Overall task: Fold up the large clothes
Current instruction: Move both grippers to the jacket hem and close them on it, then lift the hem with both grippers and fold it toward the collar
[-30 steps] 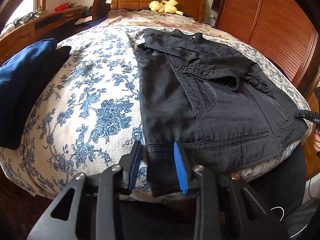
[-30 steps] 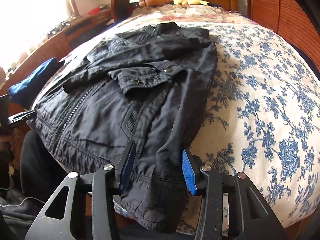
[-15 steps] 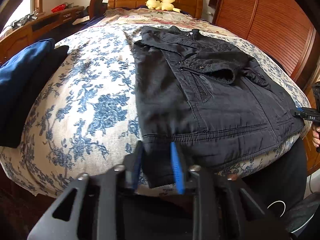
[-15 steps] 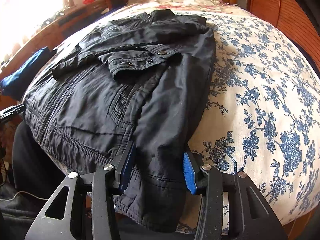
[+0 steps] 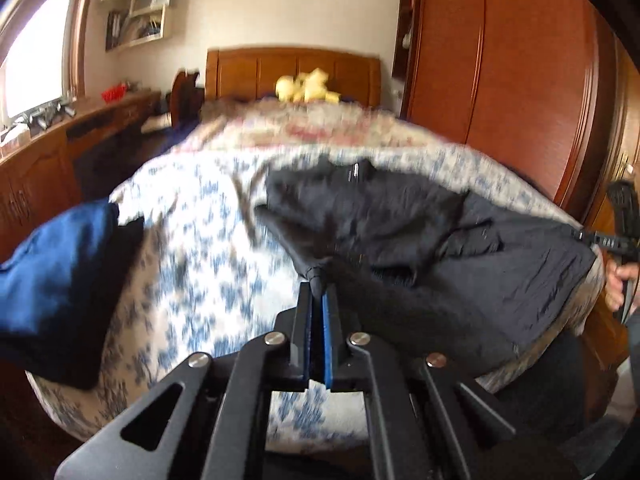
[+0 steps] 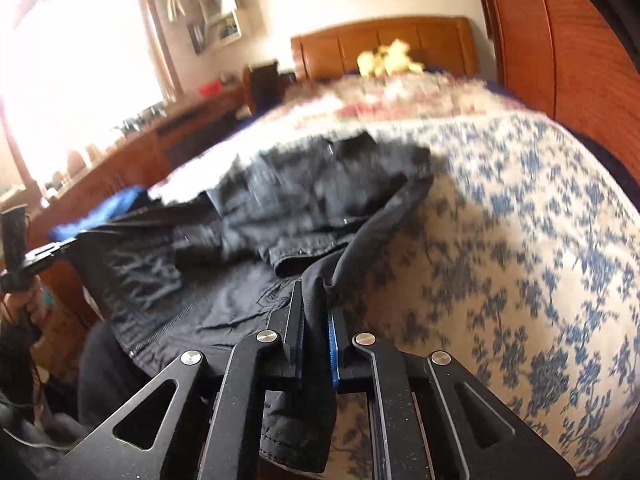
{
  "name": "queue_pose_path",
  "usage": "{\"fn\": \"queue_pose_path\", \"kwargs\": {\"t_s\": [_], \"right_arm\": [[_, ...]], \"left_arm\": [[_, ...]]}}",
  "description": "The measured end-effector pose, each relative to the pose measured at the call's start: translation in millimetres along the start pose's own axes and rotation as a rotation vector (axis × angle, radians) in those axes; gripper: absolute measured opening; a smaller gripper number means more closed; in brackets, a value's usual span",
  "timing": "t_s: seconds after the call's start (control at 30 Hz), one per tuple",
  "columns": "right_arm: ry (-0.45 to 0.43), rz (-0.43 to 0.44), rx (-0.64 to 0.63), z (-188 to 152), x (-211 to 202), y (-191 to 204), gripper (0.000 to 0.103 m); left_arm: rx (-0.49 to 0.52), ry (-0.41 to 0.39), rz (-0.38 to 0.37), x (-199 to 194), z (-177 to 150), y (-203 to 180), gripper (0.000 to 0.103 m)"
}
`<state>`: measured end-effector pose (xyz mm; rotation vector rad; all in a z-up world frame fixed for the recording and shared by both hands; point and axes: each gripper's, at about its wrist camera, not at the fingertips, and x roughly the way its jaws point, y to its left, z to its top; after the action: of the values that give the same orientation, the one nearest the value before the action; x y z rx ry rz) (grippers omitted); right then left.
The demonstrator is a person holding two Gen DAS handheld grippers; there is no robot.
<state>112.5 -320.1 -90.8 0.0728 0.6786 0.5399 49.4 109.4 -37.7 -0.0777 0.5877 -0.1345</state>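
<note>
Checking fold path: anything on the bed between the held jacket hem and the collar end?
Nothing visible. Both claws, left and right, are shut on the jacket hem. Only the jacket's own folded sleeve lies ahead. The blue pile sits off to the side.

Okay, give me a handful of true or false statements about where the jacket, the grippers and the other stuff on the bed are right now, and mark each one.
1. The left gripper is shut on the black jacket. True.
2. The right gripper has its fingers wide open above the jacket. False: it is shut on the jacket's hem.
3. A folded blue garment lies on the bed's left side in the left wrist view. True.
4. The jacket lies on a plain white sheet. False: the bedspread is blue floral.
5. A yellow plush toy sits near the wooden headboard. True.
</note>
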Motion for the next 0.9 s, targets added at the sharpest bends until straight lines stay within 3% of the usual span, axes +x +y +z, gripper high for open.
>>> {"fn": "queue_pose_path", "kwargs": {"t_s": [0.27,0.53,0.7,0.9], "right_arm": [[-0.107,0.012,-0.079,32,-76,33,0.006],[-0.192,0.029,-0.108,29,-147,50,0.006],[-0.168,0.002,-0.102,33,-128,38,0.006],[-0.104,-0.065,-0.084,52,-55,9,0.006]], "left_arm": [[0.0,-0.13,-0.021,-58,38,-7,0.001],[0.018,-0.216,-0.038,-114,52,-16,0.001],[0.019,-0.177,-0.004,-83,58,-12,0.001],[-0.012,-0.115,0.025,-9,72,7,0.002]]}}
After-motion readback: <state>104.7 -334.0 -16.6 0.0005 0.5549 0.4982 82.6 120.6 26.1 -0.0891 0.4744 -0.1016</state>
